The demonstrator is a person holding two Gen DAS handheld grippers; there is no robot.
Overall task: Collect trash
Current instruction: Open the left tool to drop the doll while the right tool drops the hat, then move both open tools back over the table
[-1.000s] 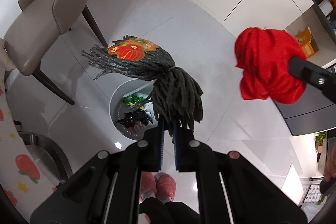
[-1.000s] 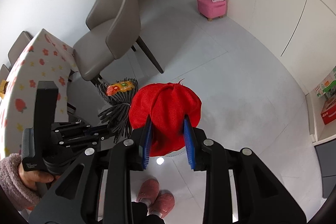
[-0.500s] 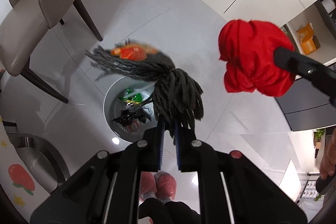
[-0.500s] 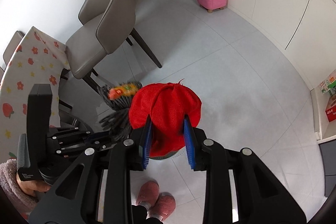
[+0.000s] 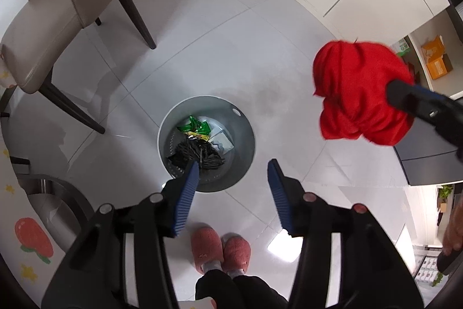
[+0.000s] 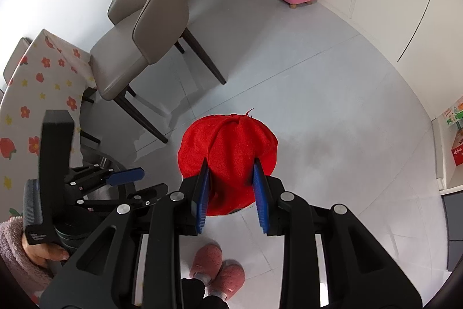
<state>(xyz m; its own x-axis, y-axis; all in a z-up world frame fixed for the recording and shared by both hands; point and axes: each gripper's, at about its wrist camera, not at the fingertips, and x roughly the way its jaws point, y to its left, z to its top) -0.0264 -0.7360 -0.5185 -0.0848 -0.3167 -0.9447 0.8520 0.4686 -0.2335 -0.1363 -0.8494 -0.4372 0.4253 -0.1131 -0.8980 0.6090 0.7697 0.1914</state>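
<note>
My left wrist view looked straight down into the grey bin [image 5: 249, 141] on the floor, where the dark stringy mop-like bundle [image 5: 196, 154] lay on top of a green wrapper [image 5: 196, 127] and some white scraps. My right wrist view showed none of that: the red cloth [image 6: 228, 146] hid nearly all of the bin, leaving only a sliver of rim under it. That view alone showed my left hand [image 6: 43, 251] in a fuzzy sleeve, wrapped round the handle of the left gripper [image 6: 144, 181], beside the flowered desk [image 6: 26, 94]. The left view caught my right gripper only as a dark finger [image 5: 405, 94] pressed into the red cloth, to the right of the bin and above the floor.

A second before, the dark bundle with its orange wrapper hung pinched between my left fingers over the bin; now it was down inside and those fingers [image 5: 188, 190] were spreading, standing well apart with nothing between them. The red cloth had not left my right gripper [image 6: 231, 190].

My right fingers [image 6: 202, 193] were closed on the lower part of the red cloth, its bulk bulging out beyond the tips. Both grippers pointed steeply down at the floor, my pink slippers [image 5: 220, 251] showing beneath them.
</note>
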